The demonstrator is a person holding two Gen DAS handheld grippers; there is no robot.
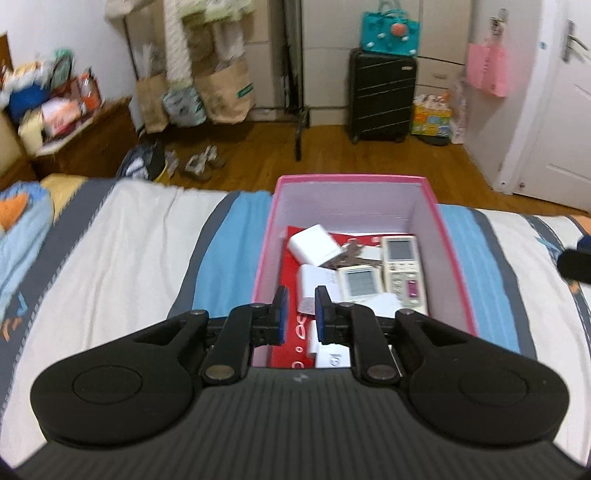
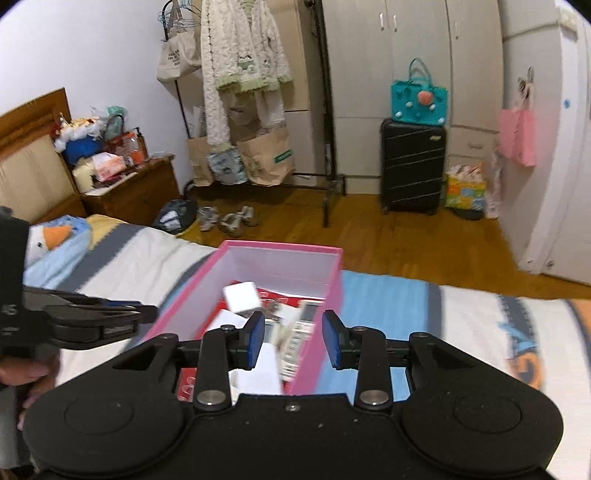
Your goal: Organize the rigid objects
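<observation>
Here, much is cut off or smeared. My own black gripper bodies fill the bottom of both views and hide the near end of the pink box [image 1: 454, 266], so I cannot see what lies against its near wall. From my right wrist the contents are blurred; the upright striped thing near the right wall is hard to name. At the left edge of that view my left gripper [image 2: 140, 314] shows side on, with part of my hand [image 2: 26, 373] under it.

Around me, largest first: the striped bed cover [image 1: 122, 243] under everything, the pale wardrobe [image 2: 417, 55] across the wooden floor, a clothes rail with a fluffy white coat [image 2: 240, 55] and paper bags beneath, a black suitcase [image 1: 382, 96] with a teal bag [image 1: 390, 31] on top, a cluttered nightstand [image 2: 136, 192], and shoes [image 2: 229, 218] on the floor.

The box stands open on the bed. On a red sheet [image 1: 291, 266] in it lie two white remotes [image 1: 400, 269] side by side, white adapter blocks [image 1: 314, 245] and some keys [image 1: 351, 254].

My left gripper [image 1: 301, 314] hangs over the box's near end with its blue pads a narrow gap apart, holding nothing. My right gripper [image 2: 293, 341] hangs over the box's right wall, pads parted wider, touching nothing.
</observation>
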